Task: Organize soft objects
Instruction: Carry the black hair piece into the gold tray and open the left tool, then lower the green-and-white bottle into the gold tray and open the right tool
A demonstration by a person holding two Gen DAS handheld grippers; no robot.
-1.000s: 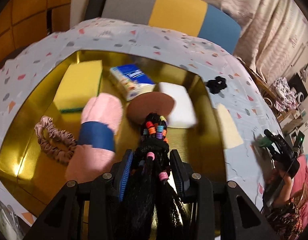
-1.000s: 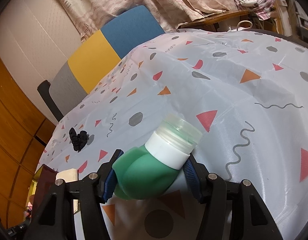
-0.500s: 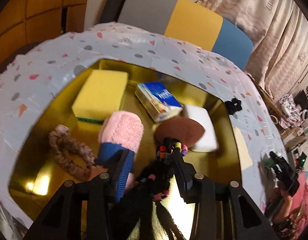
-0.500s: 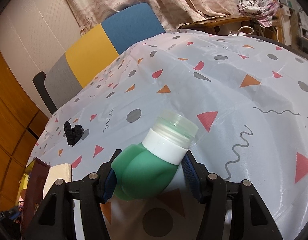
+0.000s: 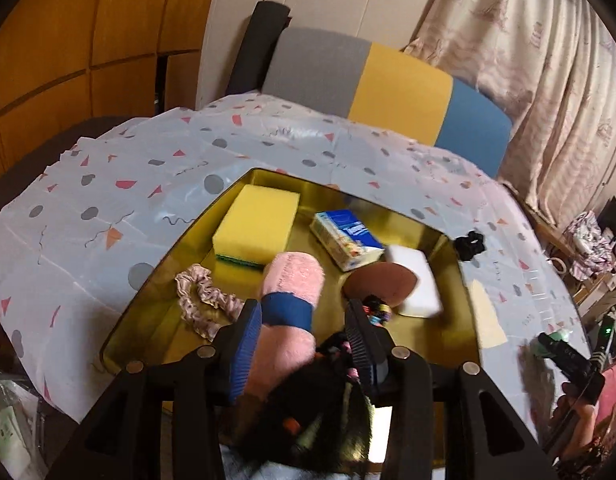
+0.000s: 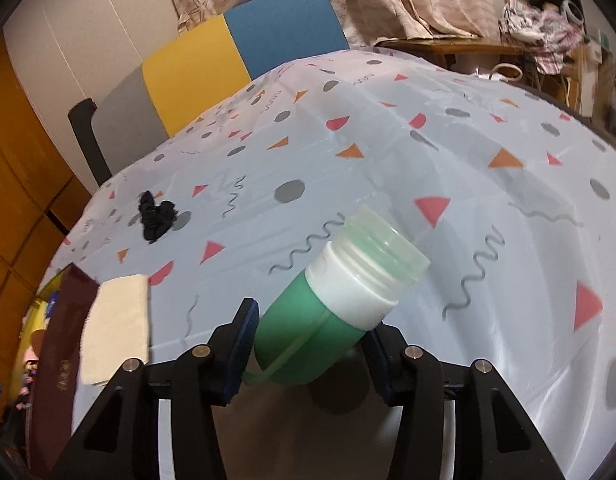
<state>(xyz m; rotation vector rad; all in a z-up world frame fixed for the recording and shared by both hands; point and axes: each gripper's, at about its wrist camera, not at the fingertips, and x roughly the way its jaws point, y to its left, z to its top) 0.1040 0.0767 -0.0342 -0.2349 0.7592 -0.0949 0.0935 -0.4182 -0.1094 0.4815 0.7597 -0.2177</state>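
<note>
Left gripper [image 5: 304, 320] spread apart above gold tray [image 5: 460, 320], black beaded hair bundle [image 5: 328, 400] loose below in tray beside pink slipper [image 5: 292, 280]. Right gripper [image 6: 310, 336] clamped on green squeeze bottle [image 6: 308, 340], over patterned tablecloth [image 6: 428, 168].

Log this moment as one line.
left tongs: open over gold tray | right tongs: gripping green bottle | black scrunchie: outside tray

Patterned table [image 6: 388, 168]: gold tray [image 5: 456, 280], black scrunchie [image 6: 156, 216].
</note>
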